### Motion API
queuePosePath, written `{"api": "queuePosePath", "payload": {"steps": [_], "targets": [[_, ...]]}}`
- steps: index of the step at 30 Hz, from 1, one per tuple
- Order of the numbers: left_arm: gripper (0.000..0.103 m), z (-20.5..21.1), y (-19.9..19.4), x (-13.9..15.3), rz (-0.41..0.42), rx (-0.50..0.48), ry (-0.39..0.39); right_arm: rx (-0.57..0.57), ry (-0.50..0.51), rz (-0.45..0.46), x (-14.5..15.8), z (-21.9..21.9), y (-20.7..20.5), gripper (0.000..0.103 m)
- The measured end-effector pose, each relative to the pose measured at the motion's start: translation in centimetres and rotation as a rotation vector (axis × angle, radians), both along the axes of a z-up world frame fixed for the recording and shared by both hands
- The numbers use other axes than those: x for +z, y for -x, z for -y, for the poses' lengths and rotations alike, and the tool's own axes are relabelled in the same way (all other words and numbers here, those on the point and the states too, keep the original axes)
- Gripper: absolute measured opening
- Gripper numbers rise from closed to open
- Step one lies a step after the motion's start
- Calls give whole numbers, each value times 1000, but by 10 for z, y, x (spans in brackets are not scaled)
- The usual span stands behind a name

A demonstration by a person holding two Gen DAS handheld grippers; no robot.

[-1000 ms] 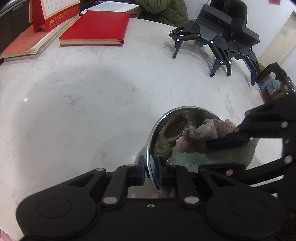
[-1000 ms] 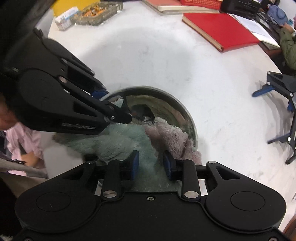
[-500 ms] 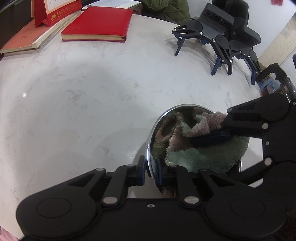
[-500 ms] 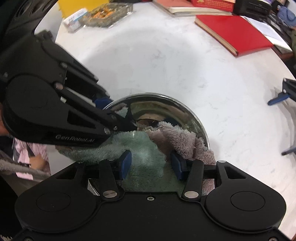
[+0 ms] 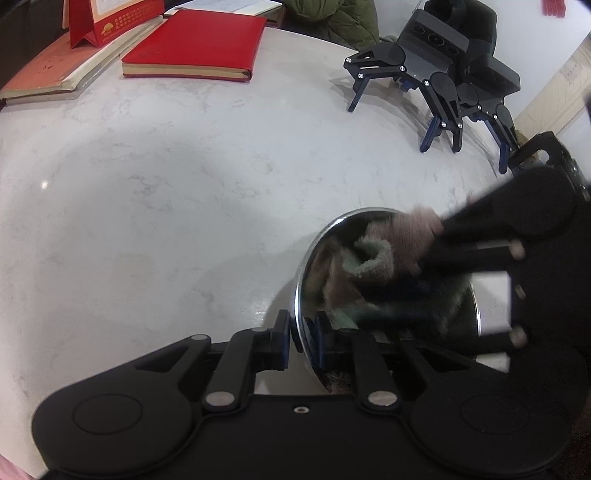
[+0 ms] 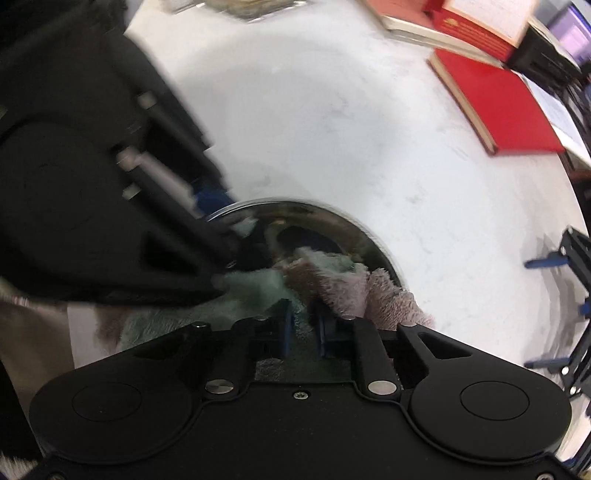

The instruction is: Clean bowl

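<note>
Both tongs are clamped: left tongs (image 5: 300, 338) on the bowl (image 5: 332, 229) rim, right tongs (image 6: 303, 328) on the cloth (image 6: 332, 280).

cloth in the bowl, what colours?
The cloth is pale green and dusty pink, fluffy. Right wrist view shows it best.

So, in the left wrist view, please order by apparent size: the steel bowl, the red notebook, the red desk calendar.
1. steel bowl, though it sits nearest the camera, which enlarges it.
2. red notebook, clearly smaller here, yet farther away.
3. red desk calendar, smallest, partly cut off by the frame.
</note>
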State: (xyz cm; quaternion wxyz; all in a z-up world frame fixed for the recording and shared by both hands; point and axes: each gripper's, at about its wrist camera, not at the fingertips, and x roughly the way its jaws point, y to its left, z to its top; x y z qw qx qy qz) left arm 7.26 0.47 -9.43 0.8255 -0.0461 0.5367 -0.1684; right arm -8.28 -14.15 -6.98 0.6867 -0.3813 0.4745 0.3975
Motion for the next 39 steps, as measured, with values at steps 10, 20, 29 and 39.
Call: {"api": "queuePosePath", "payload": {"steps": [10, 20, 29, 39], "targets": [[16, 3, 1, -1, -7, -11, -11, -55, -62, 41, -2, -6, -16, 13], [17, 3, 5, -3, -4, -13, -23, -71, -52, 51, 0, -2, -29, 11], [16, -1, 5, -4, -10, 2, -6, -18, -41, 15, 4, 20, -23, 12], [16, -2, 6, -4, -8, -2, -9, -17, -57, 105, 4, 9, -32, 15]]}}
